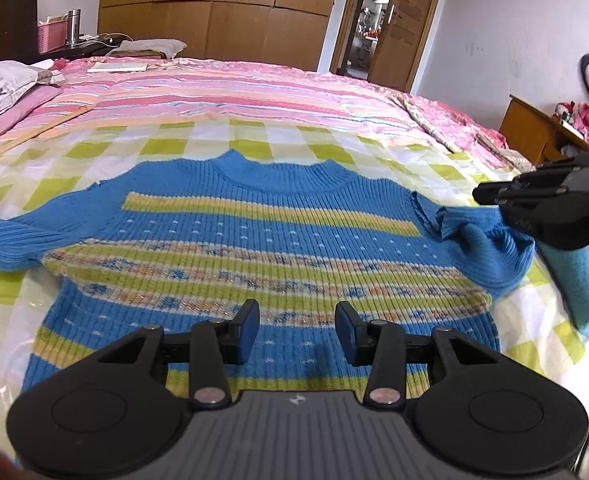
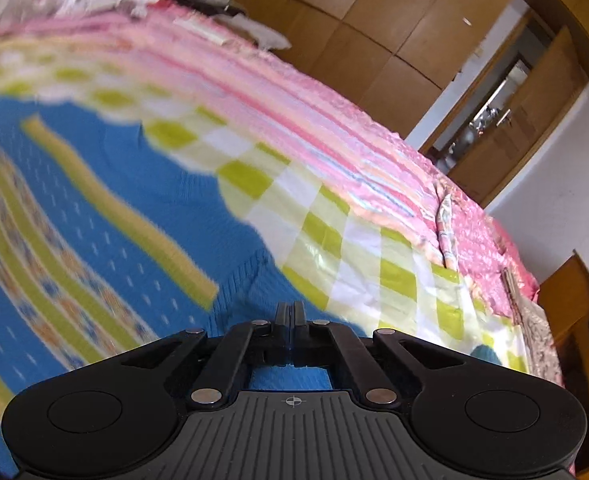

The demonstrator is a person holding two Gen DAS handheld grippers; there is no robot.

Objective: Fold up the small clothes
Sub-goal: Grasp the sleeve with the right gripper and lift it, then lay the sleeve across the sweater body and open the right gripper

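A small blue knit sweater (image 1: 254,248) with yellow, green and patterned bands lies flat, collar away from me, on a green-and-white checked sheet (image 1: 294,136). My left gripper (image 1: 297,330) is open and empty, hovering over the sweater's lower front. My right gripper (image 1: 490,196) comes in from the right and its jaws are closed on the sweater's right sleeve (image 1: 490,248), which is lifted and bunched. In the blurred right wrist view the right gripper (image 2: 291,312) is shut, with blue knit of the sweater (image 2: 94,200) beneath it.
The bed carries a pink striped quilt (image 1: 234,88) beyond the checked sheet, and pillows (image 1: 2,88) at the far left. A wooden wardrobe (image 1: 222,4) and a door (image 1: 406,20) stand behind. A wooden nightstand (image 1: 534,132) is at the right edge.
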